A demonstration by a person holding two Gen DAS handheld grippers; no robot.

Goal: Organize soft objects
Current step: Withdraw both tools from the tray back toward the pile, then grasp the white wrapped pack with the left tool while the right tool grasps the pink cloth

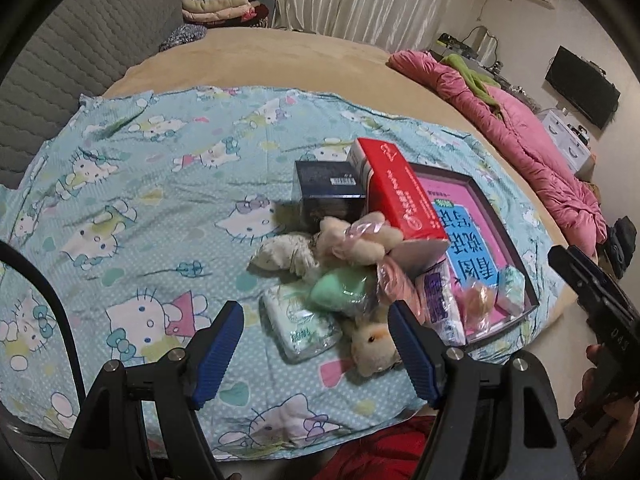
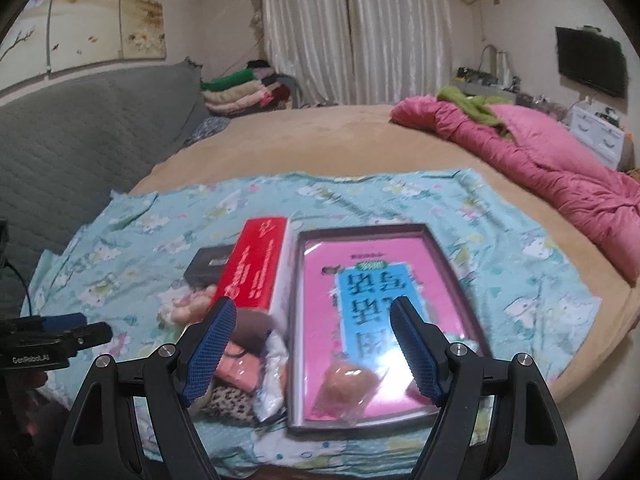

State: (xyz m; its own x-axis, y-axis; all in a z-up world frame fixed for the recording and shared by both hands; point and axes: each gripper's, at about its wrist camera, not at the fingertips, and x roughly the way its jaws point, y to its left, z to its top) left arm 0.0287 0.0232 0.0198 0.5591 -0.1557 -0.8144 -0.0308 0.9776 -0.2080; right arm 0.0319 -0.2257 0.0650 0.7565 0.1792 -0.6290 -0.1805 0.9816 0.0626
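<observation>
Closest to my left camera, the left tool (image 1: 316, 344) hangs with its blue fingers (image 1: 218, 354) spread wide and nothing between them, just above the near edge of the heap on the bed. Reading that heap left to right: a crumpled white cloth toy (image 1: 280, 256), a tissue pack (image 1: 302, 322) lying flat on the cartoon sheet (image 1: 132, 200), a green soft ball (image 1: 340, 290) resting against it, a cream plush animal (image 1: 374, 344) just under my right finger, and a pale plush bear (image 1: 352, 240) behind, leaning on the red box (image 1: 400, 196).

I judge the tissue pack or the plush animal is the easiest first pick. I would lower straight down, straddle only one item, and close gently on its middle so the neighbours do not drag along.

Further right, the tray (image 2: 294, 320) holds a pink book and a wrapped snack (image 2: 348, 390). The right tool (image 2: 316, 344) hovers over it, fingers also spread and empty. That view is blurred, so I would steady it before committing. Soft things should land in the tray's bare area, clear of the red box leaning on its rim.
</observation>
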